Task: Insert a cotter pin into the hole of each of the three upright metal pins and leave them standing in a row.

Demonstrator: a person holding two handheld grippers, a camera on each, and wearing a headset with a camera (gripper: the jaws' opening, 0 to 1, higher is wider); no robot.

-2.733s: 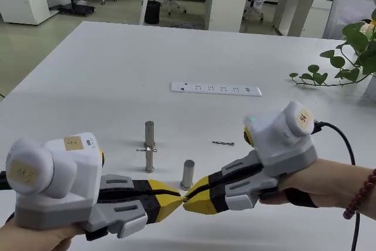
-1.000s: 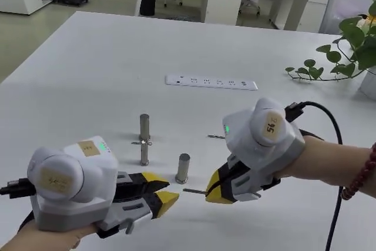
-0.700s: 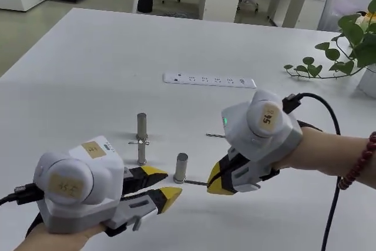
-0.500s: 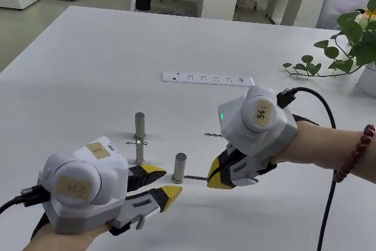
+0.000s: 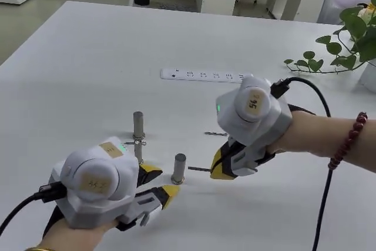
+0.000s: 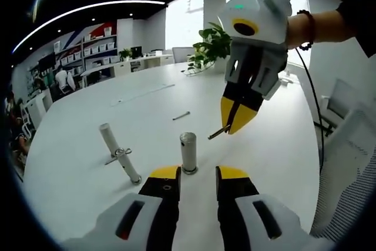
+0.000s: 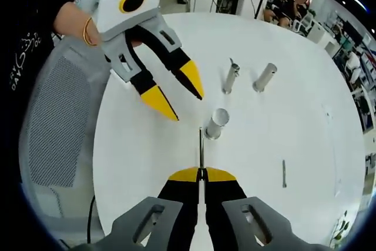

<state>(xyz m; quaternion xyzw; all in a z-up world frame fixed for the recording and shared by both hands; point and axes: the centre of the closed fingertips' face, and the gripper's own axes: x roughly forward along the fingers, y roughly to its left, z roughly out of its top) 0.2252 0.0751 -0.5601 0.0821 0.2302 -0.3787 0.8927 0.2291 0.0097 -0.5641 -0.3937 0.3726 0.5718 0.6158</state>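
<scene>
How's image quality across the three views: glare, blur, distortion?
Head view: soft even light, front pin throws only a faint shadow, all sharp. Left gripper view: heavy fisheye bend, window blown out beside the right hand-held gripper. Right gripper view: table edge curved, cotter pin crisp.

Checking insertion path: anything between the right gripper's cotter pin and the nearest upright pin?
Nothing visible. The cotter pin, shut in the right gripper, points at the nearest upright pin with a bare gap between. The open left gripper sits beside that line, not across it.
</scene>
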